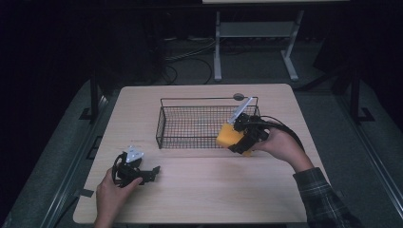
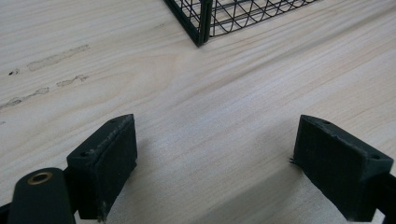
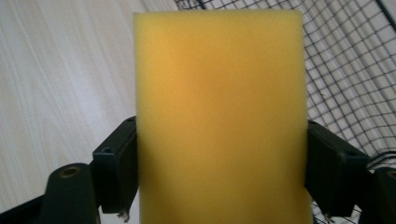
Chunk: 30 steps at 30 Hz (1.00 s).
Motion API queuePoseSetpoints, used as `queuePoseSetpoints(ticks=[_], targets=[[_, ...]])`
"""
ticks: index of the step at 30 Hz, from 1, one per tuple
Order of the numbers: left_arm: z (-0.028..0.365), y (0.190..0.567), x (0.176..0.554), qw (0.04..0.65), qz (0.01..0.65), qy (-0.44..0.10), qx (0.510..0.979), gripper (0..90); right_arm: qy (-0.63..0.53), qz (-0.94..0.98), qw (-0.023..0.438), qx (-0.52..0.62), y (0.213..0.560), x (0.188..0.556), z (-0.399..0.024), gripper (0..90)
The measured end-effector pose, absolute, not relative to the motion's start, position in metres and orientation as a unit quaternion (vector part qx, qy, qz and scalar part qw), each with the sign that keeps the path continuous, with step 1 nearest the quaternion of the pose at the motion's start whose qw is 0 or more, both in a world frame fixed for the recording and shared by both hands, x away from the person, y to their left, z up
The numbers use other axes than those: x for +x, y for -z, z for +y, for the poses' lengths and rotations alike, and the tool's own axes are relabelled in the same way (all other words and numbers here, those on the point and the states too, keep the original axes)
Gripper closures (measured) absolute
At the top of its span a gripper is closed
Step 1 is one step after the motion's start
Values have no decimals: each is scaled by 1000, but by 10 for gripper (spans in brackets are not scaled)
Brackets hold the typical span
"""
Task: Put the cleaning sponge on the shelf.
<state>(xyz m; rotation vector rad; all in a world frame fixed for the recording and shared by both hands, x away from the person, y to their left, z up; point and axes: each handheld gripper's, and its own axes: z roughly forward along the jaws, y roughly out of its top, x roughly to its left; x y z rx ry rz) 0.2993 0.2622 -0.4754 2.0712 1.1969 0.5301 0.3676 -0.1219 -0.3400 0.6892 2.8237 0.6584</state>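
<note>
Right gripper [image 1: 236,140] clamps a yellow sponge [image 1: 228,136] between both jaws, just beside the basket [image 1: 164,124]. Left gripper [image 1: 145,174] rests spread wide, nothing between its jaws, above the table [image 1: 199,190].

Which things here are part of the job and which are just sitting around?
In the job:
- yellow sponge, clamped in the right gripper
- wire basket, beside the sponge

Not in play:
- left gripper, open over bare table
- metal stand behind the table

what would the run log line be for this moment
right gripper: shut on yellow foam sponge block, at black wire basket front-right corner | left gripper: open, nothing held, low over light wooden table
</note>
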Motion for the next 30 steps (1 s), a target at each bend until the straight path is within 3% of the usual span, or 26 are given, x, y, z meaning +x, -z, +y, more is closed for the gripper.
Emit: queuePoseSetpoints(ticks=[30], targets=[[262, 475, 299, 338, 459, -203, 796, 126, -212, 928, 105, 288, 333, 420, -153, 230]])
